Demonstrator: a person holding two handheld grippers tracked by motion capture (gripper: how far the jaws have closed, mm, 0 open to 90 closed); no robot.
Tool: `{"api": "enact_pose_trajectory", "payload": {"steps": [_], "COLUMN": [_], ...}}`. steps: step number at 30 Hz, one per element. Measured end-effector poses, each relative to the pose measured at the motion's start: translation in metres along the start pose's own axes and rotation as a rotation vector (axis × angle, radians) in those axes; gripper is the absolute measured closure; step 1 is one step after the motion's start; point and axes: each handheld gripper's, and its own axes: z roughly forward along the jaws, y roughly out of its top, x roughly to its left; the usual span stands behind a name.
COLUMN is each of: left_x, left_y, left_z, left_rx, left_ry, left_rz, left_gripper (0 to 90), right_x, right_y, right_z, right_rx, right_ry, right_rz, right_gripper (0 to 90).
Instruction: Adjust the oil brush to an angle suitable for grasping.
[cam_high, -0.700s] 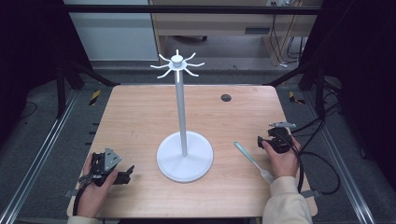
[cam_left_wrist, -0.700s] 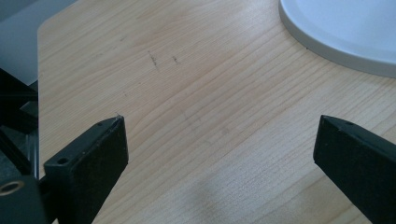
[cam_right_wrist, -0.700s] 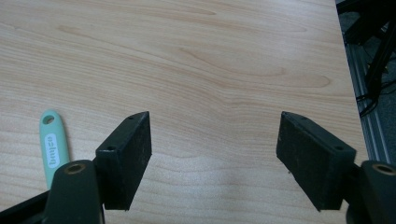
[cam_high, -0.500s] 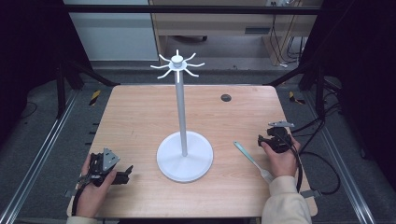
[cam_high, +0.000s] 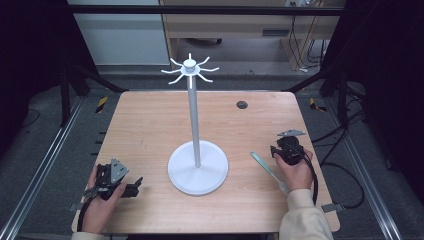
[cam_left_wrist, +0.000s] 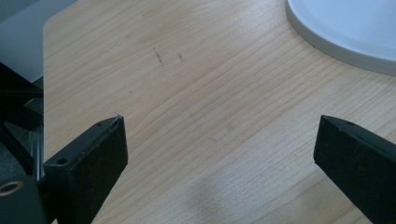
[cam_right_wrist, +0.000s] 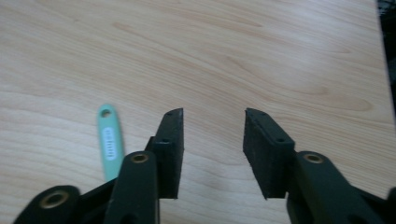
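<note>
A white stand with hook arms at its top rises from a round base at the table's middle. A pale green utensil handle lies flat, right of the base. My right gripper rests just right of that handle; in the right gripper view its jaws stand open over bare wood, with the handle to their left. My left gripper sits near the front left edge; its jaws are wide open with nothing between them, and the base is ahead of them.
The wooden table has a small dark round spot at its back right. Black frame bars and metal rails flank the table. A cable trails from the right gripper over the hand.
The right gripper has edged slightly left, toward the green handle. The left gripper and the stand have stayed where they were.
</note>
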Motion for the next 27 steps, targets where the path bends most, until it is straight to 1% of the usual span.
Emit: {"api": "enact_pose_trajectory", "payload": {"steps": [1,2,4,5,6,7,8,9,10,11,12,13,14,17,19,23,24,25,26,27], "left_x": [0.001,0.001,0.001,0.0,0.0,-0.001,-0.001,-0.002,-0.002,-0.002,-0.002,-0.002,-0.002,-0.002,-0.002,-0.002,-0.002,-0.002,-0.003,-0.003], "left_y": [0.0,0.0,0.0,0.0,0.0,0.0,0.001,0.001,0.001,0.001,0.002,0.002,0.002,0.001,0.001,0.001,0.001,0.001,0.001,0.001], "left_z": [0.0,0.0,0.0,0.0,0.0,0.0,0.001,0.001,0.001,0.001,0.002,0.002,0.002,0.001,0.001,0.001,0.002,0.001,0.002,0.002], "left_rx": [0.001,0.001,0.002,0.006,0.014,0.011,0.007,0.007,0.007,0.011,0.014,0.014,0.02,0.019,0.022,0.024,0.018,0.021,0.02,0.02], "left_ry": [0.002,0.002,0.003,0.002,0.0,0.0,0.001,0.0,0.0,-0.001,-0.003,-0.003,-0.006,-0.007,-0.007,-0.009,-0.008,-0.009,-0.01,-0.01], "left_rz": [-0.001,-0.001,-0.001,0.004,0.011,0.012,0.011,0.01,0.01,0.014,0.015,0.015,0.023,0.023,0.023,0.024,0.021,0.026,0.025,0.026], "left_gripper": [2.5,2.5,2.5,2.5,2.5,2.5,2.5,2.5,2.5,2.5,2.5,2.5,2.5,2.5,2.4,2.5,2.5,2.5,2.5,2.5], "right_x": [0.002,0.002,0.007,0.011,0.011,0.014,0.014,0.017,0.018,0.018,0.02,0.02,0.02,0.019,0.018,0.018,0.018,0.018,0.017,0.016], "right_y": [0.001,0.001,0.002,0.002,0.002,0.001,0.001,0.001,0.0,0.0,0.0,0.0,0.001,0.002,0.003,0.001,0.001,0.001,0.0,0.0], "right_z": [0.001,0.001,0.002,0.003,0.003,0.004,0.004,0.007,0.008,0.008,0.01,0.01,0.014,0.018,0.024,0.029,0.03,0.03,0.032,0.033], "right_rx": [0.005,0.005,0.03,0.031,0.031,0.04,0.04,0.053,0.063,0.063,0.07,0.07,0.076,0.084,0.09,0.106,0.11,0.11,0.119,0.121], "right_ry": [0.006,0.006,0.026,0.064,0.064,0.105,0.105,0.127,0.138,0.138,0.158,0.158,0.166,0.17,0.186,0.195,0.205,0.205,0.212,0.215], "right_rz": [-0.01,-0.01,-0.028,-0.036,-0.036,-0.039,-0.039,-0.054,-0.055,-0.055,-0.064,-0.064,-0.065,-0.05,-0.038,-0.038,-0.032,-0.032,-0.02,-0.022], "right_gripper": [64.0,64.0,70.5,76.8,76.8,81.7,81.7,85.2,86.8,86.8,88.8,88.8,90.0,90.0,90.0,90.0,90.0,90.0,90.0,90.0]}}
